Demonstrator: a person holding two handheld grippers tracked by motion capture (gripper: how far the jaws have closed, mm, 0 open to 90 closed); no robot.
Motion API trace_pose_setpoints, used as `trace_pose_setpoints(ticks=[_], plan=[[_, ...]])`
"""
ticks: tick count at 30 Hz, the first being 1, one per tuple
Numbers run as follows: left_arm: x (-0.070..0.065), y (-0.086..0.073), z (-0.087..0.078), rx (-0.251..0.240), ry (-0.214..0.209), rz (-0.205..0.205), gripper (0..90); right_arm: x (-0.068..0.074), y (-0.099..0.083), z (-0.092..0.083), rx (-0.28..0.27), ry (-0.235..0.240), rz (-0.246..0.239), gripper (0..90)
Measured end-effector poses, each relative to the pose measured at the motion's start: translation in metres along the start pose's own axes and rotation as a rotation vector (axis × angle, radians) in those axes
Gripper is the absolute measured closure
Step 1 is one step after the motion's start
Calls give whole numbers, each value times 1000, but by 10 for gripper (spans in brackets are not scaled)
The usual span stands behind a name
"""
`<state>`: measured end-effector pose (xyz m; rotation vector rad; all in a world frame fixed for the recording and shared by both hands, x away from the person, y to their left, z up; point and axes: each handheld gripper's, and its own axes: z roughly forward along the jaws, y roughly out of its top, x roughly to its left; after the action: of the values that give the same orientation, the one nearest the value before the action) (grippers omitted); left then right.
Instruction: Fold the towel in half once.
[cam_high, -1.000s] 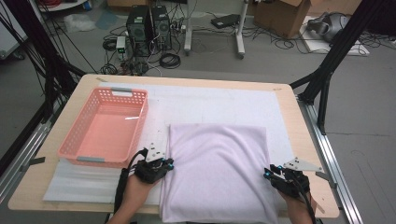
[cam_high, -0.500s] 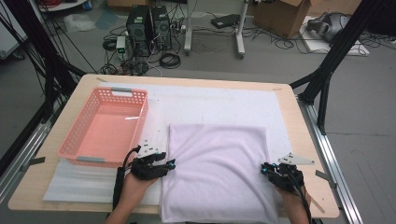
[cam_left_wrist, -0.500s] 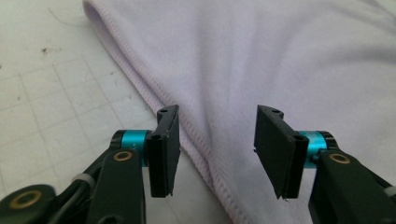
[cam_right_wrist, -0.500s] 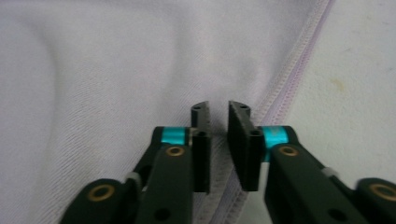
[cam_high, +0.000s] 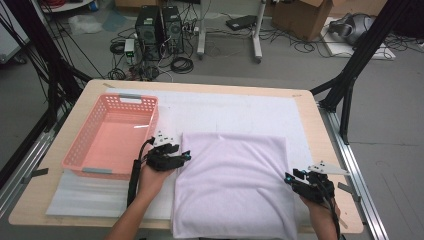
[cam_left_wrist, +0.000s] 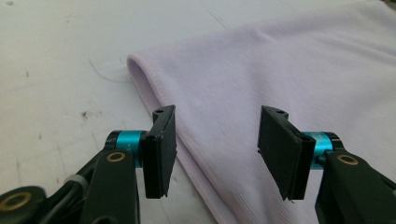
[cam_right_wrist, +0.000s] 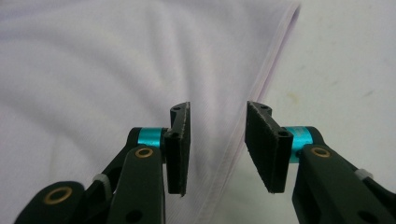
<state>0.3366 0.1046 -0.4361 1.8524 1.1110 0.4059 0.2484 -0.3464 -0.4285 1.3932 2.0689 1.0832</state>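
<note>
While lying flat, cloth (cam_high: 232, 185): pale lilac, soft ribbed knit, hemmed edge sitting between both claws' jaws.
Left gripper (cam_left_wrist: 217, 140): just been opening (gripping nothing).
Right gripper (cam_right_wrist: 218, 140): likewise opening, empty.

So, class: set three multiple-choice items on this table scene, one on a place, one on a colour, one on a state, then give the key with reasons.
1. Where is the basket?
A. left of the cloth
B. on the cloth
C. on the floor

2. What colour is the cloth?
A. green
B. pale lilac
C. black

3. How do the left gripper jaws stand?
A. clamped on the basket
B. shut on nothing
C. apart over the cloth's edge

Key: A, the pink basket sits on the table beside the cloth; B, the fabric is light purple; C, a gap shows between the pads.
</note>
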Motion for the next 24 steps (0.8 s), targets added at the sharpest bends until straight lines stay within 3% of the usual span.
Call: trace_pose_setpoints(ticks=[4,7,8,12,14,15,16,17,19,21,22,24], plan=[[6,14,17,31,39,26,494,-2,3,6,-8,6,-3,603],[13,23,30,53,90,44,495,1,5,11,4,16,-20,605],[15,23,34,37,105,42,491,1,5,12,4,21,-25,605],[24,22,51,93,114,42,494,1,7,15,6,25,-31,607],[24,23,53,73,115,72,599,0,6,16,10,27,-29,613],[22,25,54,70,149,94,733,-1,6,17,10,28,-32,613],[22,27,56,71,185,96,792,-1,6,17,12,28,-25,613],[24,28,58,65,200,68,805,-1,5,18,14,29,-28,614],[29,27,59,56,215,16,779,-2,5,18,19,29,-30,614],[31,27,58,56,223,18,694,-3,5,18,18,26,-23,613],[32,27,57,57,217,-4,608,-4,5,18,14,24,-22,610],[35,26,56,63,177,-26,540,-8,8,19,8,14,-13,595]])
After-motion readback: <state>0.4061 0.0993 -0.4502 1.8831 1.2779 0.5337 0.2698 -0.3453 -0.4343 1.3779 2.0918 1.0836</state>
